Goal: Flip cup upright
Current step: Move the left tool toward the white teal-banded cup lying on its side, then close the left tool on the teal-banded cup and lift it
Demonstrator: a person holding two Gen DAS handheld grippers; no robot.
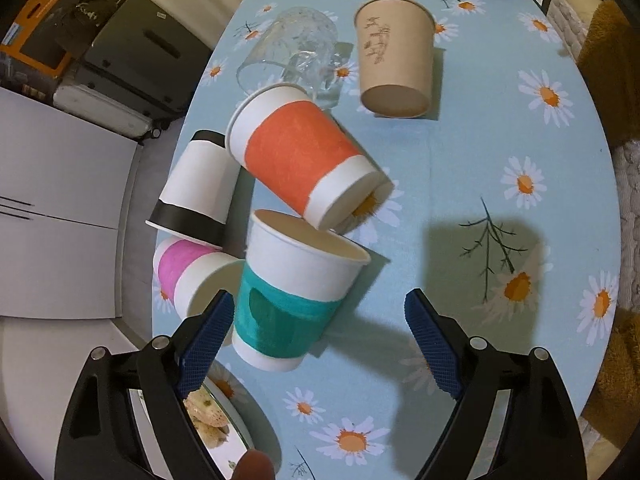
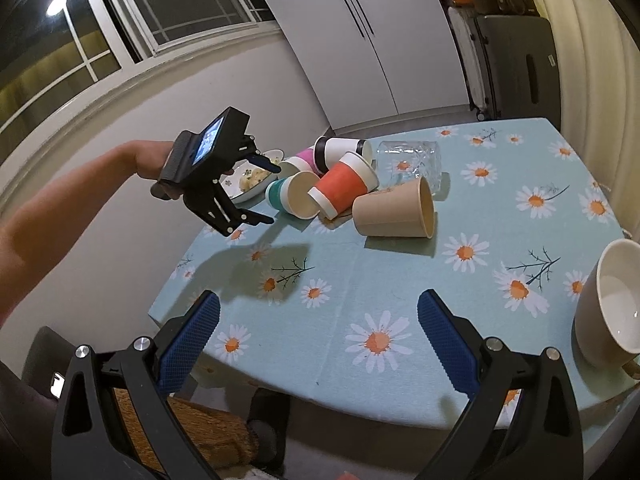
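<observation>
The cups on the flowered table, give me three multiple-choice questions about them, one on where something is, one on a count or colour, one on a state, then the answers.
1. What rests on top of the teal-banded cup?
A. the orange-banded cup
B. the glass mug
C. the plain brown cup

2. How many paper cups lie on the table?
A. three
B. five
C. seven

3. How does the left gripper stand?
A. shut on the pink-banded cup
B. open, holding nothing
C. shut on the black-banded cup

Answers: 1 A, the orange band's base leans on the teal cup's rim. 2 B, teal, orange, pink, black and brown, all on their sides. 3 B, its fingers are spread apart near the teal cup and grip nothing.
</observation>
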